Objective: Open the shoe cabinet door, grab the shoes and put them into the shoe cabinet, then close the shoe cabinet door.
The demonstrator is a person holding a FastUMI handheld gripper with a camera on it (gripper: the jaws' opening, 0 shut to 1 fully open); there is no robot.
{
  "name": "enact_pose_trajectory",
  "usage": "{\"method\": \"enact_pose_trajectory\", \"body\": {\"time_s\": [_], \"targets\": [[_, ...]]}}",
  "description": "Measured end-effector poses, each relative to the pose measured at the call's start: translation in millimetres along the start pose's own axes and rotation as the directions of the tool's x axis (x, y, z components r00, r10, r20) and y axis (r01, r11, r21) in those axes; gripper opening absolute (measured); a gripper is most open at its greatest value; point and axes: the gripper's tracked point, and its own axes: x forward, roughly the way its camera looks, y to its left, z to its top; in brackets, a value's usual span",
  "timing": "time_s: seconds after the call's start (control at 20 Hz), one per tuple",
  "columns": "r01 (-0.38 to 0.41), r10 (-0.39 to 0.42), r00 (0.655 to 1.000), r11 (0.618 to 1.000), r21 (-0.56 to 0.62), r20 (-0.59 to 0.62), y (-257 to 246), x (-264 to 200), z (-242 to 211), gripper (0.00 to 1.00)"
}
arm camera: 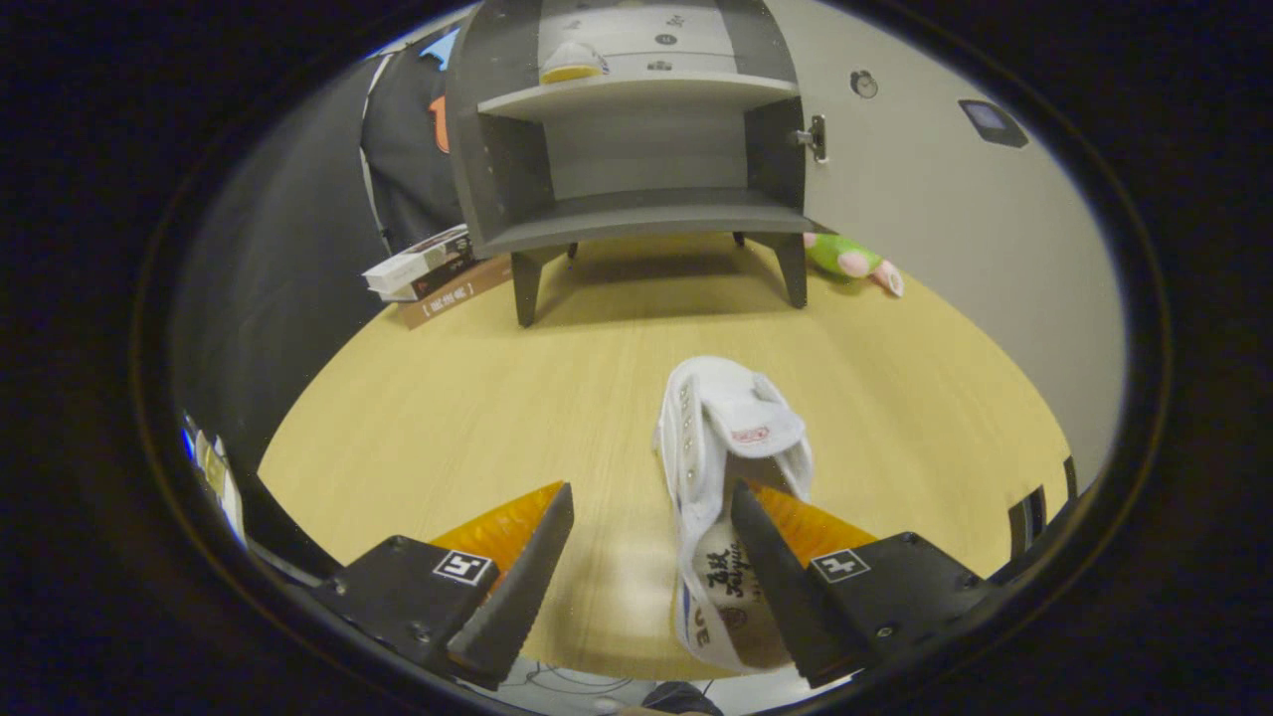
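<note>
A white shoe lies on its side on the wooden table, toe pointing toward the cabinet. My gripper is open. Its right finger sits at the shoe's opening and covers part of it, while the left finger hangs over bare table a short way to the shoe's left. Beyond the fingers stands the grey shoe cabinet on short legs, its door swung wide open to the right. The lower shelf is bare. Another light shoe with a yellow sole rests on the upper shelf.
A stack of books lies by the cabinet's left leg. A green and pink plush toy lies by its right leg, under the open door. Bare tabletop stretches between the shoe and the cabinet.
</note>
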Motion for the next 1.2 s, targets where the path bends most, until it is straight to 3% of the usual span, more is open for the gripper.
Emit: {"method": "enact_pose_trajectory", "body": {"time_s": [0.3,0.5,0.7,1.05,1.2], "targets": [[-0.042,0.041,0.999,0.999,-0.034,-0.023,2,26,2,1.0],[-0.055,0.054,0.998,0.998,-0.024,-0.014,-10,33,4,0.6],[-0.083,0.083,0.997,0.996,-0.015,0.006,-16,34,13,0.14],[-0.06,0.076,0.992,0.987,-0.149,0.102,1,-2,67,0.09],[-0.081,0.094,0.987,0.992,-0.098,0.128,7,-24,110,0.09]]}}
